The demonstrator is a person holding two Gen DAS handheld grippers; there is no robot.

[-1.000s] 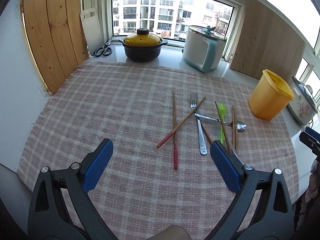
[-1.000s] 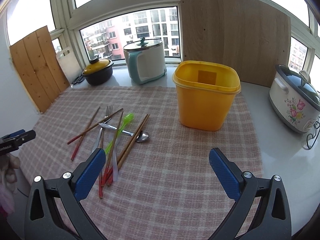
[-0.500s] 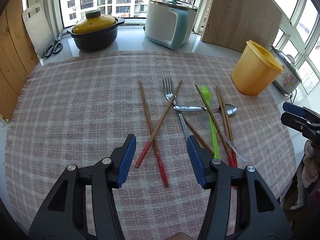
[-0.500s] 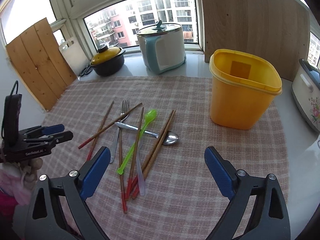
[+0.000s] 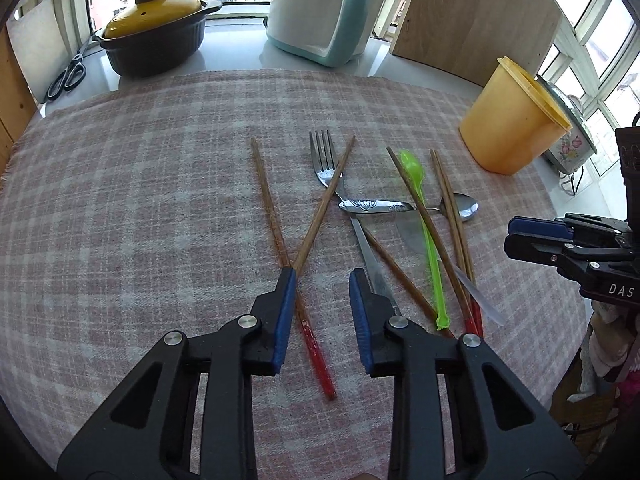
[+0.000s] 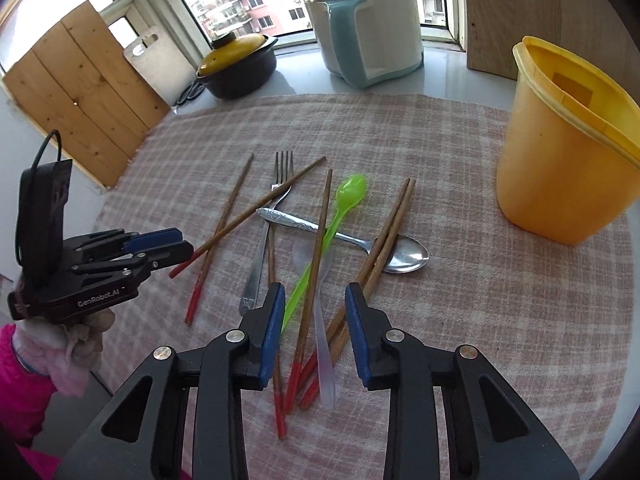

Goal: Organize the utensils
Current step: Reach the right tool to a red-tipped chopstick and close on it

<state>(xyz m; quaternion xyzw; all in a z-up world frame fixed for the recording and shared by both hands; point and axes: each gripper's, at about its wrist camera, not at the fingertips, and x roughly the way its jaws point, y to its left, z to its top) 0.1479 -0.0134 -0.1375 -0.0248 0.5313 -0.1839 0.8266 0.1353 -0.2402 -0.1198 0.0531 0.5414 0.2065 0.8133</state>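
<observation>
Both tongs are partly open and hold nothing. The left tongs [image 5: 322, 280] straddle the crossed chopsticks [image 5: 308, 216]; the right tongs [image 6: 314, 298] hover over the tangled utensils [image 6: 320, 240], so closing may snag several at once or scatter them short of the yellow container [image 6: 560, 168], ahead right

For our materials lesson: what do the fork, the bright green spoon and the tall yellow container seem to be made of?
The silver fork looks like polished metal, probably stainless steel: grey and shiny. The bright green long-handled spoon looks like glossy, slightly translucent plastic. The tall yellow container looks like matt, semi-opaque plastic with a thin moulded rim.
</observation>
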